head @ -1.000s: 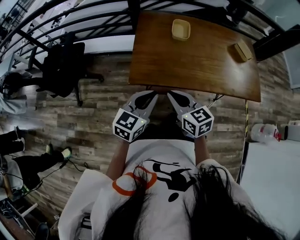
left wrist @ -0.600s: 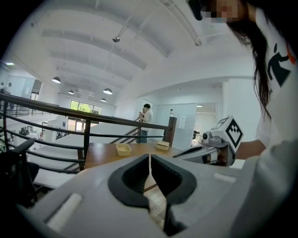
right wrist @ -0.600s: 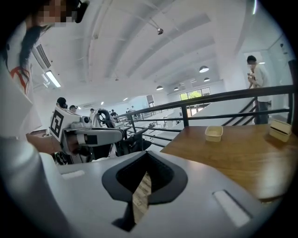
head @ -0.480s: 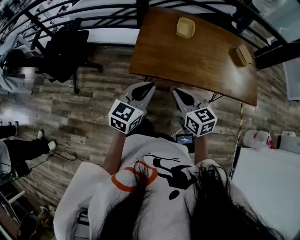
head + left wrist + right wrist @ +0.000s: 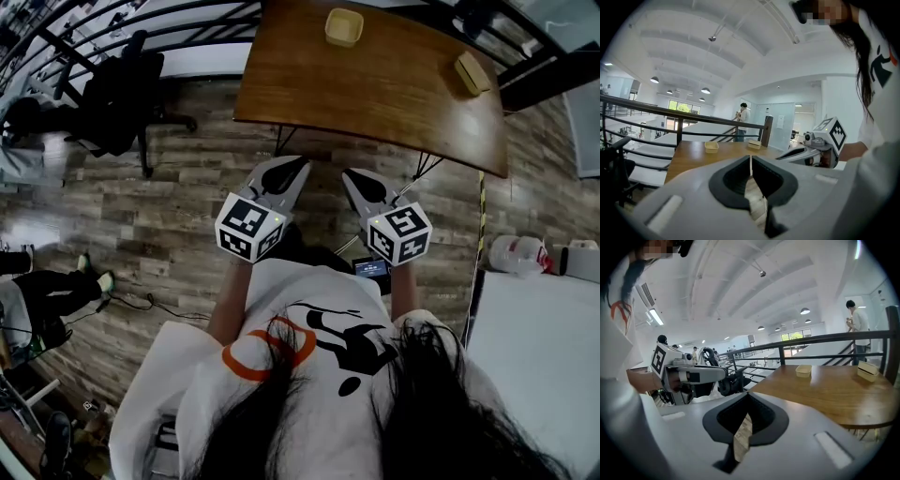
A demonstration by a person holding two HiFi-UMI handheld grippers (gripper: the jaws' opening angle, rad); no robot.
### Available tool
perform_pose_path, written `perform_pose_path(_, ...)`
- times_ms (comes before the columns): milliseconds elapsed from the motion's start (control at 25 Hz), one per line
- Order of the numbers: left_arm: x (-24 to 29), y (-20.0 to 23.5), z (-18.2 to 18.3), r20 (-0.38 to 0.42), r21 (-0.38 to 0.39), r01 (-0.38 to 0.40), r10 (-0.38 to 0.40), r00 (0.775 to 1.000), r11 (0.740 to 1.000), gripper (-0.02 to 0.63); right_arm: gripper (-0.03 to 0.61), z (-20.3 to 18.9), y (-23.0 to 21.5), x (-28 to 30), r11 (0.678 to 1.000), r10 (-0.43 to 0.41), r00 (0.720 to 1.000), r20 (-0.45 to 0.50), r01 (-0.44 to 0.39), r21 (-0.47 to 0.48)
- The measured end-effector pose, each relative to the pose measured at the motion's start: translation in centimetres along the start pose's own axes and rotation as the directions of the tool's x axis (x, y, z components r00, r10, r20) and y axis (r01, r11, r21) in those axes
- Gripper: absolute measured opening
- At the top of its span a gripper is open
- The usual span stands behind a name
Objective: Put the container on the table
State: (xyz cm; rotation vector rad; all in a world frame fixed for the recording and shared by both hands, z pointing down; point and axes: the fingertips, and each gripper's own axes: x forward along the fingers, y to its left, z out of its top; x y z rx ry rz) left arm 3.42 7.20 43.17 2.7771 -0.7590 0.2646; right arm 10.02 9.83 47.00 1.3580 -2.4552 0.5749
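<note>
In the head view the wooden table lies far from the person, its near edge running left to right. A strip of open plank floor separates it from both tongs. The pale yellow container sits at the table's far edge, and a box sits toward its right edge, well apart. A black chair stands to the left. The left tongs and right tongs point at the table side by side. Each carries a cube with black-and-white square markers.

In the left gripper view the jaws are pressed together tip to tip. The container stands on the table before a dark railing.

In the right gripper view the jaws are likewise pressed together, and the table's rounded near edge is ahead to the right.
</note>
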Motion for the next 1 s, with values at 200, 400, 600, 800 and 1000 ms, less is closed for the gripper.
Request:
perform_pose_path(200, 0.3, -3.4, -1.1, -0.016, 0.007, 0.006, -0.006, 1.0, 1.0, 0.0, 0.02, -1.6, 0.1, -2.6, 0.999, 0.002, 1.0, -0.022, -0.003, -0.038)
perform_pose_path(400, 0.6, -5.6, -1.1, -0.018, 0.019, 0.009, -0.008, 1.0, 1.0, 0.0, 0.02, -1.9, 0.2, -3.9, 0.997, 0.012, 1.0, -0.027, -0.014, -0.07)
perform_pose_path(600, 0.7, -6.7, -1.5, -0.014, 0.03, -0.002, 0.002, 1.0, 1.0, 0.001, 0.019, -2.7, 0.2, -4.7, 0.996, 0.029, 0.999, -0.024, -0.031, -0.084)
perform_pose_path(800, 0.6, -6.9, -1.3, -0.013, 0.033, -0.012, 0.013, 1.0, 0.999, 0.0, 0.02, -2.4, 0.1, -4.8, 0.995, 0.034, 0.999, -0.019, -0.035, -0.09)
perform_pose_path(1000, 0.7, -7.7, -0.9, -0.011, 0.04, -0.019, 0.019, 1.0, 0.999, 0.0, 0.02, -2.3, -0.2, -5.8, 0.995, 0.032, 0.999, -0.017, -0.034, -0.092)
